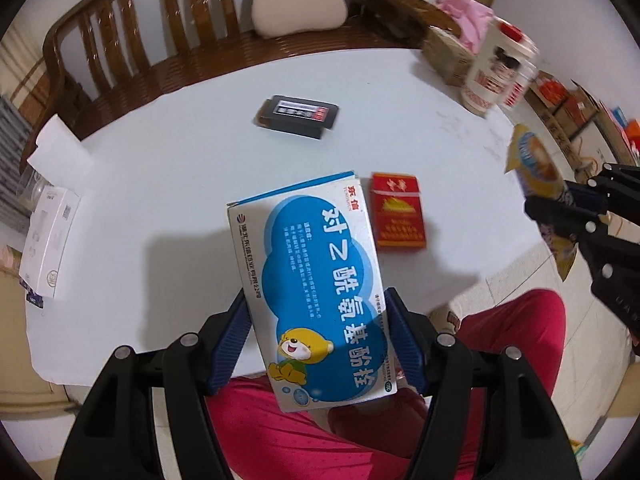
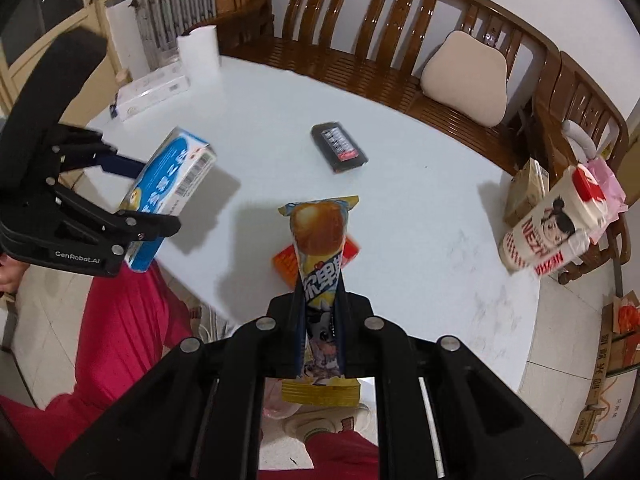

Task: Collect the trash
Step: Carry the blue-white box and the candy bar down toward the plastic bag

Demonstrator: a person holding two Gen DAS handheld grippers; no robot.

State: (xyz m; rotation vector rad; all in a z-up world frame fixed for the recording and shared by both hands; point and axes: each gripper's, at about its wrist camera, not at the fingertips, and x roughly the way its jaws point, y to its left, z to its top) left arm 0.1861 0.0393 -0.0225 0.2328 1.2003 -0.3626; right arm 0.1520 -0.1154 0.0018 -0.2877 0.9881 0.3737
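Table: white round top (image 1: pixel 192 168), wooden bench (image 1: pixel 132 40) behind it with a beige cushion (image 1: pixel 298 0) against the slats.
Left gripper (image 1: pixel 320 340): blue pads clamped on the two long sides of a white-and-blue medicine box (image 1: pixel 316 280) with a cartoon bear on it; box is lifted clear of the table, over the near edge, one end tipped toward the table centre. In the right wrist view the same gripper (image 2: pixel 148 196) shows at left with the box (image 2: pixel 172 176) pinched between its fingers.
Right gripper (image 2: pixel 320 320): jaws pressed together on a long ice-cream wrapper (image 2: pixel 318 256), yellow crimped ends, picture of a brown scoop on it; wrapper sticks out past the fingertips, held above the table. In the left wrist view it shows at the right edge (image 1: pixel 536 168).
Red cigarette pack (image 1: pixel 398 210): flat on the table, just beyond the medicine box; in the right wrist view it lies partly hidden under the wrapper (image 2: pixel 286 262).
Black flat pack (image 1: pixel 298 116): on the table toward the bench side, well apart from both grippers.
Cup: white instant-noodle style tub (image 2: pixel 548 232) with red lid, blurred, at the table's right edge.
White carton (image 1: pixel 48 240): far left rim of the table, paper roll (image 2: pixel 199 54) near it.
Person: red trousers (image 1: pixel 512 340) below the table edge, a shoe (image 2: pixel 320 426) on pale floor tiles.
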